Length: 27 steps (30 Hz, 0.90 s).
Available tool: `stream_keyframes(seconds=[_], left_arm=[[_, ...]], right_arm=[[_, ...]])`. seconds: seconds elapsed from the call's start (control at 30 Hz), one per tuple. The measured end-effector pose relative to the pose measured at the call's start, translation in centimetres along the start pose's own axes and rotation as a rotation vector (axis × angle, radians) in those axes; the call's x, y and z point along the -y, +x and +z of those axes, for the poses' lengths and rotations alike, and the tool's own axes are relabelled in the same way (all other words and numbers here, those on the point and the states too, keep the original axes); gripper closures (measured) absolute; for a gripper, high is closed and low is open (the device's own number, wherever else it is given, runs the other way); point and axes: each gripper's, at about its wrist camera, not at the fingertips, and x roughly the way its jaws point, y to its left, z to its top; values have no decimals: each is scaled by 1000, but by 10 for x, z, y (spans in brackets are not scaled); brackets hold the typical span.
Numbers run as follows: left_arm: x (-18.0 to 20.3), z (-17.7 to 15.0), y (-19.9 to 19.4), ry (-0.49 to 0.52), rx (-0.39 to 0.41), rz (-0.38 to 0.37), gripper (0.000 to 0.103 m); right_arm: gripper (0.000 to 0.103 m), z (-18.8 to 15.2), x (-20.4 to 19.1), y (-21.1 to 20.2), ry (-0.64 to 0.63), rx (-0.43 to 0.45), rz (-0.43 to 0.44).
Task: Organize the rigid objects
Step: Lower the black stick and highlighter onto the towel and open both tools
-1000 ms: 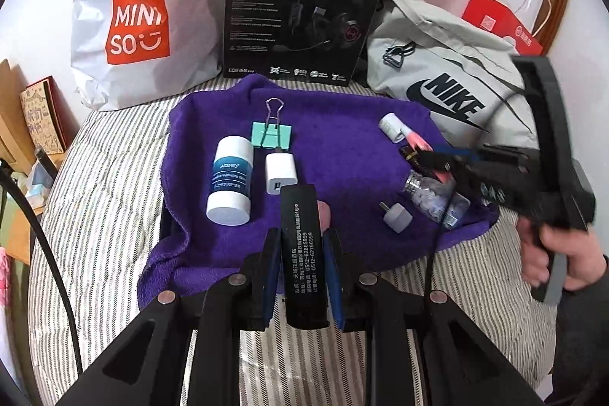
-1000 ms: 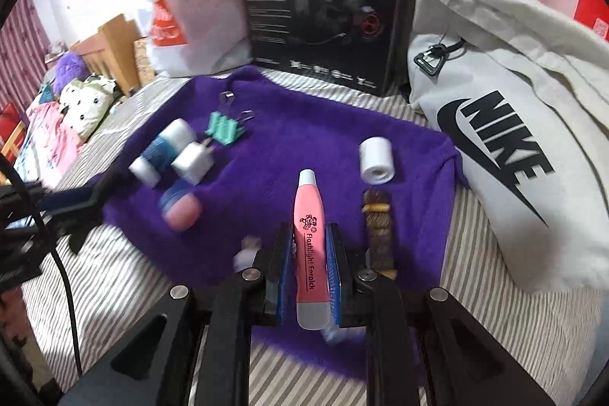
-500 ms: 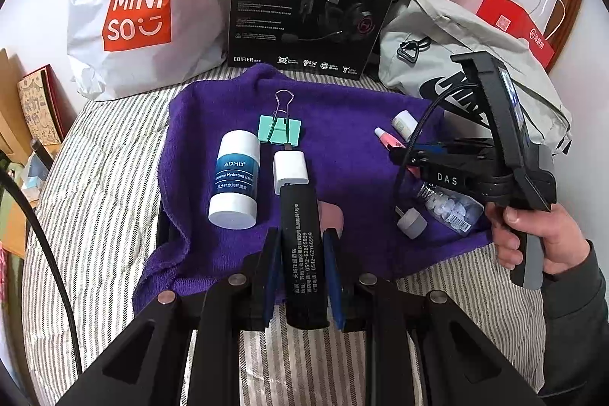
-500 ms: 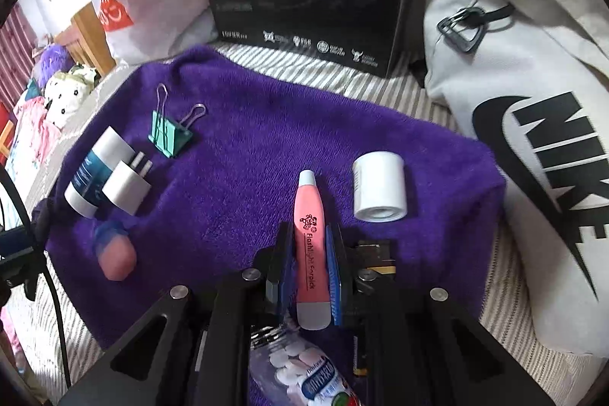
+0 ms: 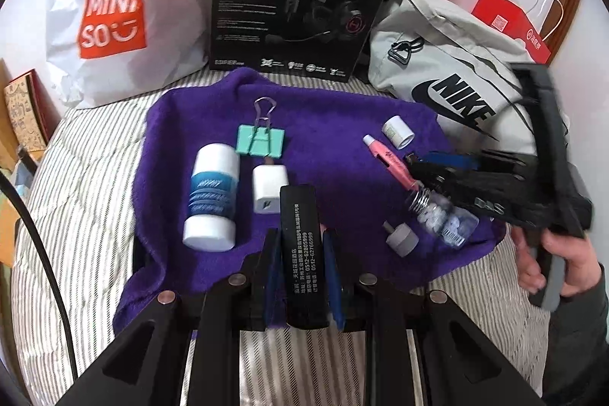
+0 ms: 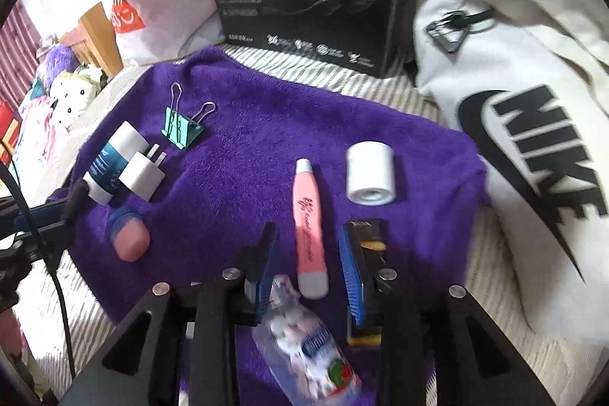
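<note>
In the left wrist view, the left hand-held gripper (image 5: 302,269) is pinching a black slim box (image 5: 303,253) with white print, holding it just above the near edge of the purple towel (image 5: 323,124) that is lying on the striped bed (image 5: 87,185). On the towel, a white bottle with a blue label (image 5: 211,196) is lying beside a white charger plug (image 5: 268,189), with a teal binder clip (image 5: 260,139) behind them. To the right, the right hand-held gripper (image 5: 413,164) is reaching in over a pink pen (image 5: 388,158) and a clear pill bottle (image 5: 443,215); a grey cap (image 5: 401,238) is resting near that bottle, and a small white roll (image 5: 397,131) is sitting farther back.

The right wrist view is showing what the other cannot: the right hand-held gripper (image 6: 308,253) is spread wide, with the pink pen (image 6: 310,227) lying loose on the towel between its fingers, seemingly touching neither. It is also revealing a pink and blue rounded object (image 6: 127,234) near the left gripper, and a dark brown and yellow item (image 6: 367,242), partly hidden behind the right finger.
</note>
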Motion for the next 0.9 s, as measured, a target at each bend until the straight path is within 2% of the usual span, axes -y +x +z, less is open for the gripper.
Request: stream_keyframes(seconds=[0.23, 0.4, 0.6, 0.73, 0.8, 0.9], left_arm=[[17, 22, 31, 27, -18, -16, 81], [26, 37, 54, 33, -33, -28, 81], [32, 45, 80, 46, -70, 17, 81], [38, 43, 90, 82, -98, 72, 81], [41, 41, 94, 84, -110, 74, 81], [43, 39, 94, 90, -94, 88, 81]], right_arm=[[70, -31, 11, -44, 33, 52, 12], [70, -57, 10, -65, 15, 52, 20], [70, -87, 0, -77, 17, 37, 53], [70, -105, -7, -78, 31, 15, 85], [70, -110, -9, -78, 34, 7, 90], [70, -116, -8, -79, 58, 2, 103]])
